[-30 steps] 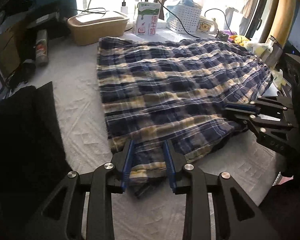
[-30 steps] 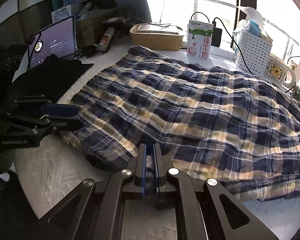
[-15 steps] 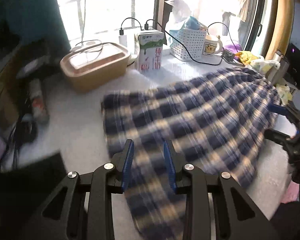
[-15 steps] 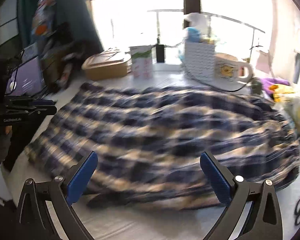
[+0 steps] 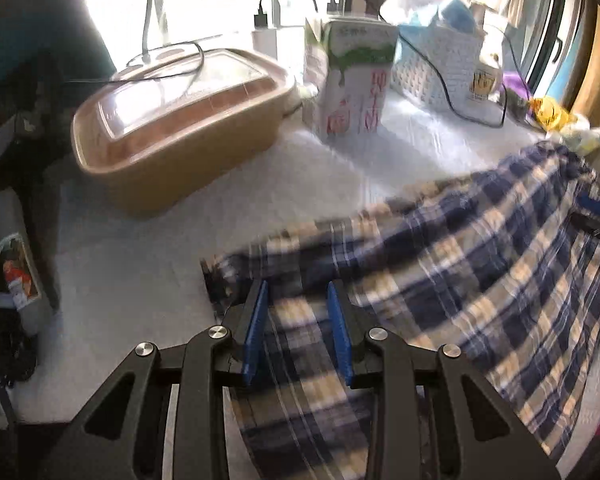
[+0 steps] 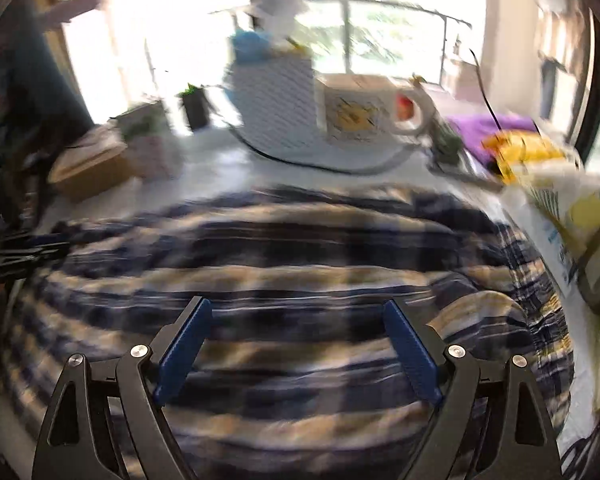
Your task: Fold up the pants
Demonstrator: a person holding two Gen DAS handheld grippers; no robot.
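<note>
Jaws on the left gripper [image 5: 298,330] stand narrowly parted with a bunched strip of the blue, navy and cream plaid cotton pants [image 5: 480,264] running between the blue pads; whether they press the cloth cannot be told through the blur. Jaws on the right gripper [image 6: 298,354] have just been closing a little yet stand spread wide, hovering over the plaid pants [image 6: 284,248] without gripping.

The step in hand looks like carrying one end of the pants across in a fold. Next, the right gripper needs a fresh edge to pinch.

The pants lie across a white textured table cover [image 5: 140,272], below and ahead of both grippers. Beyond stand a tan lidded plastic box [image 5: 172,120], a white-and-green milk carton [image 5: 356,80], a white lattice basket [image 6: 276,104] and a white cartoon mug [image 6: 364,108]
</note>
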